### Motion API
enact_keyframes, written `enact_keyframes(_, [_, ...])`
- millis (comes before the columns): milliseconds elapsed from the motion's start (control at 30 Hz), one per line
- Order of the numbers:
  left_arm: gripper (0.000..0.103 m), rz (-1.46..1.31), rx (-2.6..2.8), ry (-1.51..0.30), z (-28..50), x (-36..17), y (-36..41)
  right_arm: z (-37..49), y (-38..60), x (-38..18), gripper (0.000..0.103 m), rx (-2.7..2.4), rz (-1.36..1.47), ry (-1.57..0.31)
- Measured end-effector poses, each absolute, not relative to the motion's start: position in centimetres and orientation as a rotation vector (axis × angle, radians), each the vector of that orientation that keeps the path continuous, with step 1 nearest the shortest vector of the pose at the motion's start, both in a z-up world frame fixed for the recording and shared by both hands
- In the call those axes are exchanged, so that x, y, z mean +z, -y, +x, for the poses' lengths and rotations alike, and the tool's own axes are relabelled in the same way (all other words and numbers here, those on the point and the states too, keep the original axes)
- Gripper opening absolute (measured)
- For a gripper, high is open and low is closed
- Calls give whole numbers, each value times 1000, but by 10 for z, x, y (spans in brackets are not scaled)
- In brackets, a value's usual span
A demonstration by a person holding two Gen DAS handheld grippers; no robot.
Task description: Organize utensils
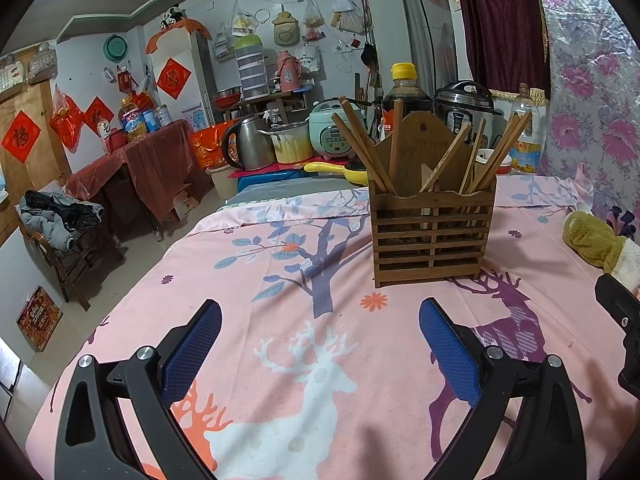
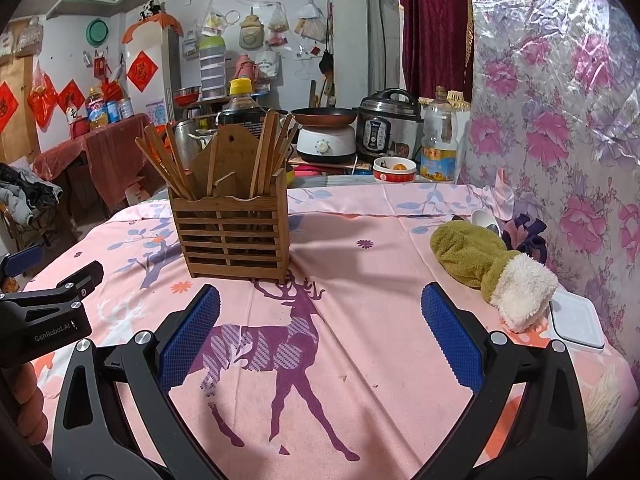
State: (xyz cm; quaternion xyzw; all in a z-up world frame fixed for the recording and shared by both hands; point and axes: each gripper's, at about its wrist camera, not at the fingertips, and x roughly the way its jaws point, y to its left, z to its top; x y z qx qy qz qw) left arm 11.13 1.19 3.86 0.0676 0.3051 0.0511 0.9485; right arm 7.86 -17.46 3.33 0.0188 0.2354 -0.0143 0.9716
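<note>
A slatted wooden utensil holder [image 1: 432,236] stands upright on the pink deer-print cloth [image 1: 280,280], with several wooden chopsticks [image 1: 360,144] leaning out of its compartments. It also shows in the right wrist view [image 2: 232,236], its chopsticks [image 2: 168,164] fanned out. My left gripper [image 1: 320,316] is open and empty, low over the cloth, short of the holder and to its left. My right gripper [image 2: 320,300] is open and empty, short of the holder and to its right. The left gripper's body [image 2: 52,308] shows at the right view's left edge.
A green and white plush mitten [image 2: 488,268] lies on the cloth at the right, with a white lidded box [image 2: 576,320] beside it. Behind the table stand a dark sauce bottle [image 1: 404,96], pressure cooker [image 2: 388,128], oil bottle [image 2: 438,140] and bowl [image 2: 394,170]. A flowered wall [image 2: 560,120] is on the right.
</note>
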Motion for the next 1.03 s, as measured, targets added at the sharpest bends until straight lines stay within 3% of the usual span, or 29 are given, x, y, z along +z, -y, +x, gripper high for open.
enact_keyframes(1033, [97,93,109,-653,114,34,-21,80,178,34,97,-27,43,-478])
